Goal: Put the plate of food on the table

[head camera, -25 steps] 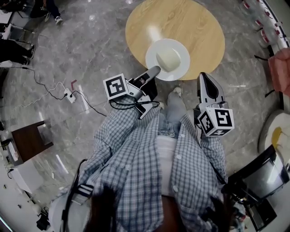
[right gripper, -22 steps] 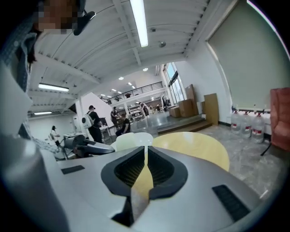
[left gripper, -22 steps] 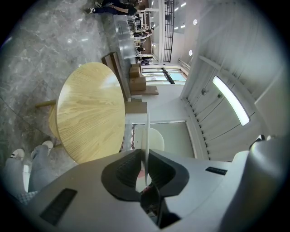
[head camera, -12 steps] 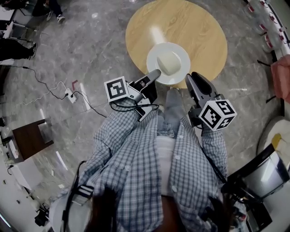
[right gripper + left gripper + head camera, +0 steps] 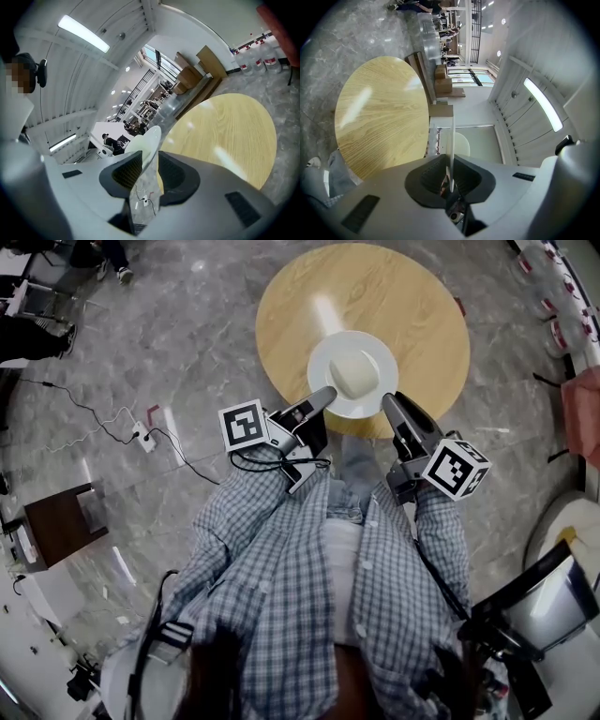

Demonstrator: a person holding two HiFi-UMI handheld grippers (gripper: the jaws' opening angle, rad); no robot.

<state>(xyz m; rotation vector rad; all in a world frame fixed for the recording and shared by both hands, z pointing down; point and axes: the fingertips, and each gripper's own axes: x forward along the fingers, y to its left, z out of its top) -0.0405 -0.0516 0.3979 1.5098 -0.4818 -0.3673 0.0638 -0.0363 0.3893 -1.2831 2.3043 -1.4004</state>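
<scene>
— While only one claw was pinching, what could have gone wrong?

— The plate [image 5: 380, 348] could have tipped. It was just past the tips of both claws, over the round table [image 5: 412, 296], close to the table edge nearest the claws. I could not tell if it sat flat on the wood yet. If it was not down, the side by the right claw [image 5: 394, 404] had nothing pressing on it. That side could have dropped, and the pale food [image 5: 352, 374] could have slid off.

— What was the left claw [image 5: 323, 395] doing?

— It was nearly pressed together, pinching the thin rim of the plate between its pads.

— And the right one?

— Its jaws had just been opening and stood spread wide. The rim was between them, but the pads did not squeeze it.

— Anything else to worry about?

— Yes. If the left claw pulled back while pinching, it could have dragged the plate off that near edge.
</scene>
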